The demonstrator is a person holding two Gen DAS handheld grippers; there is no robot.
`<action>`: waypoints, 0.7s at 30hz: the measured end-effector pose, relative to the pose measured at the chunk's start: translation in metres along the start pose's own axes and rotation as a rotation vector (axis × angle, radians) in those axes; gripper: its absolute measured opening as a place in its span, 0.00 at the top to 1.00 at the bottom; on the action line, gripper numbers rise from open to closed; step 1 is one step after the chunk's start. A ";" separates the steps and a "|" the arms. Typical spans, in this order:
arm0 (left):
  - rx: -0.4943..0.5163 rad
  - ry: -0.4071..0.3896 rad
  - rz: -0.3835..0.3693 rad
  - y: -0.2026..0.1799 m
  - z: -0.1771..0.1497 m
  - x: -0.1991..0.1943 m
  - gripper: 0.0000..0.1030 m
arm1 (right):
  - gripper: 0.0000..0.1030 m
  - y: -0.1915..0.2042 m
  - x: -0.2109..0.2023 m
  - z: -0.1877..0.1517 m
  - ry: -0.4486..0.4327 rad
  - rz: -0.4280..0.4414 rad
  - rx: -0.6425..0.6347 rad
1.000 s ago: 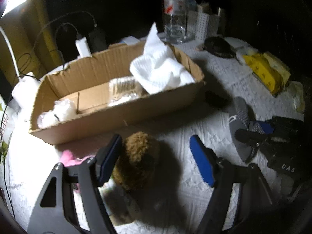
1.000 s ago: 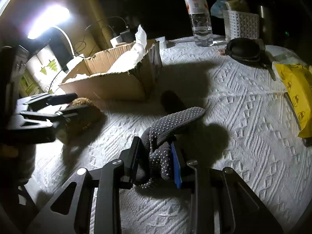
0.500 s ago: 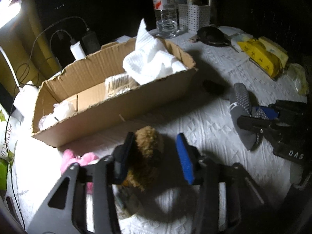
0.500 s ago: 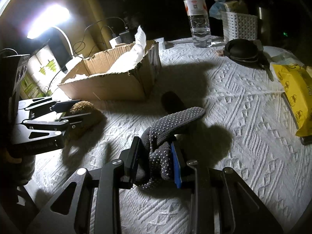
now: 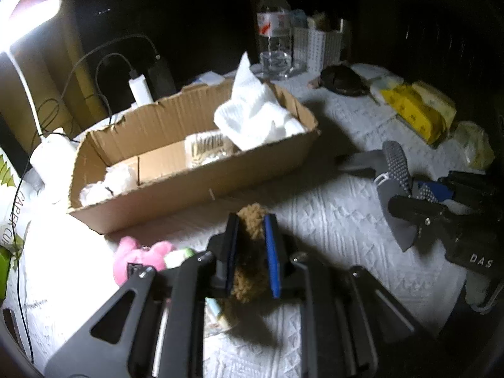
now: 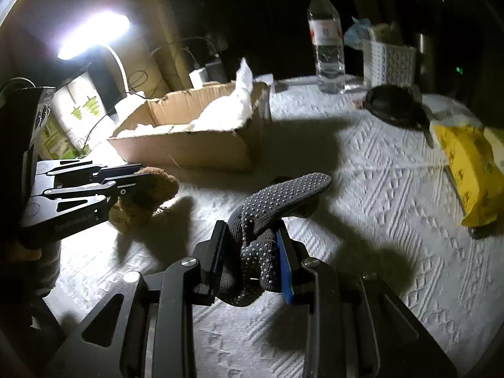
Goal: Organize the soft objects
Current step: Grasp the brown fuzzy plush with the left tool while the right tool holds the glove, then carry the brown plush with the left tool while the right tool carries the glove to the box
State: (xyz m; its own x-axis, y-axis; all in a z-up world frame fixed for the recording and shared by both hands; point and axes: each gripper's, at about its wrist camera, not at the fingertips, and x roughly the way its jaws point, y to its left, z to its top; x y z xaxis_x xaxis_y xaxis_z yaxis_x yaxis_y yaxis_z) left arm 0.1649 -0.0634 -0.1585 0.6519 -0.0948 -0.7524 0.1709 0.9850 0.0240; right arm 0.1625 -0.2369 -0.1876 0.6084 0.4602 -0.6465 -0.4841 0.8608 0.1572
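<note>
Left fingers (image 5: 252, 249) now around fuzzy toy (image 5: 250, 252)

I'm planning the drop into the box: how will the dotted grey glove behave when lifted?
Likely floppy: the glove is bunched where the right gripper clamps it, though its free end sticks forward. Probably light. Its raised dots probably keep it from slipping. It may drape over the cardboard box rim.
</note>
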 end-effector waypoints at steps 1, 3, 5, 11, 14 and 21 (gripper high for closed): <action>-0.006 -0.009 -0.007 0.002 0.001 -0.004 0.83 | 0.70 0.003 -0.002 0.002 -0.005 0.000 -0.006; -0.013 -0.023 -0.018 0.007 0.003 -0.012 0.83 | 0.69 0.009 -0.004 0.005 -0.011 -0.001 -0.016; -0.025 -0.043 -0.029 0.013 0.005 -0.020 0.83 | 0.70 0.014 -0.007 0.008 -0.017 -0.001 -0.027; -0.063 -0.103 -0.033 0.029 0.010 -0.044 0.83 | 0.70 0.033 -0.014 0.022 -0.039 0.000 -0.068; -0.083 -0.134 -0.027 0.038 0.013 -0.055 0.83 | 0.70 0.043 -0.018 0.030 -0.056 0.004 -0.085; -0.111 -0.186 -0.023 0.063 0.018 -0.076 0.83 | 0.69 0.064 -0.019 0.045 -0.075 0.010 -0.121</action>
State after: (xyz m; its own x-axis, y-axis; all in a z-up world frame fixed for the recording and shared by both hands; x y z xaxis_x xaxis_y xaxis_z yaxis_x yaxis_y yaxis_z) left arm 0.1392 0.0037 -0.0882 0.7756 -0.1322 -0.6172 0.1118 0.9911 -0.0718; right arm 0.1485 -0.1803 -0.1316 0.6463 0.4875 -0.5870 -0.5599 0.8257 0.0692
